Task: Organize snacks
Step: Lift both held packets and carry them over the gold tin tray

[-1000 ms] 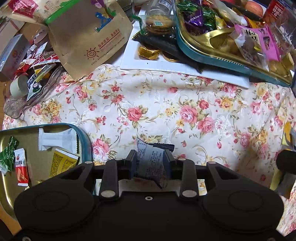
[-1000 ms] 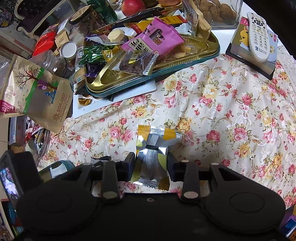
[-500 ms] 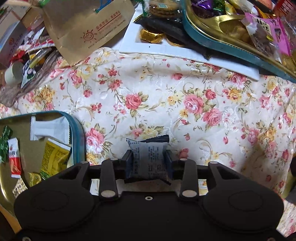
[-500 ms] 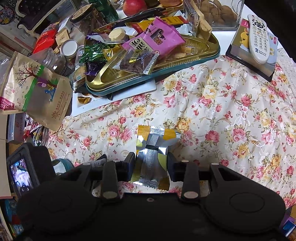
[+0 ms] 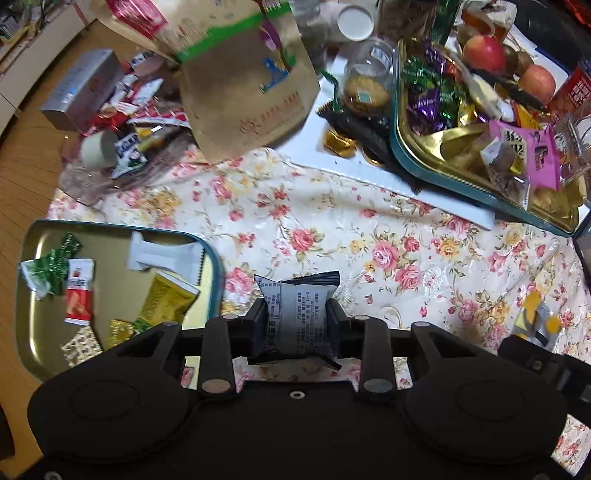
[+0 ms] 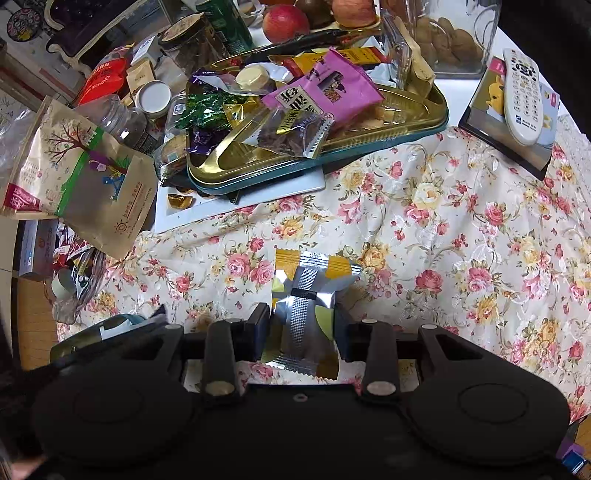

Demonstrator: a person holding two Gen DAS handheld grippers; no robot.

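Note:
My left gripper (image 5: 296,326) holds a dark snack packet (image 5: 295,295) with white printed text, lifted above the floral cloth; its jaws are closing and the pads press the packet's sides. Left of it lies a gold tin tray (image 5: 110,280) with a teal rim, holding several small snack packets. My right gripper (image 6: 301,326) is shut on a silver and yellow snack packet (image 6: 306,280) resting low over the cloth. That packet (image 5: 539,321) also shows at the right edge of the left wrist view.
A second gold tray (image 6: 369,147), heaped with sweets and a pink packet (image 6: 325,92), sits at the back on a white board. A brown paper bag (image 5: 251,92), jars, apples (image 6: 284,22), a remote (image 6: 524,92) on a book and loose wrappers crowd the far side. Wooden floor lies beyond the left edge.
The left gripper has risen with the dark packet, so more of the table and the left tray shows. The right gripper and its packet have stayed put.

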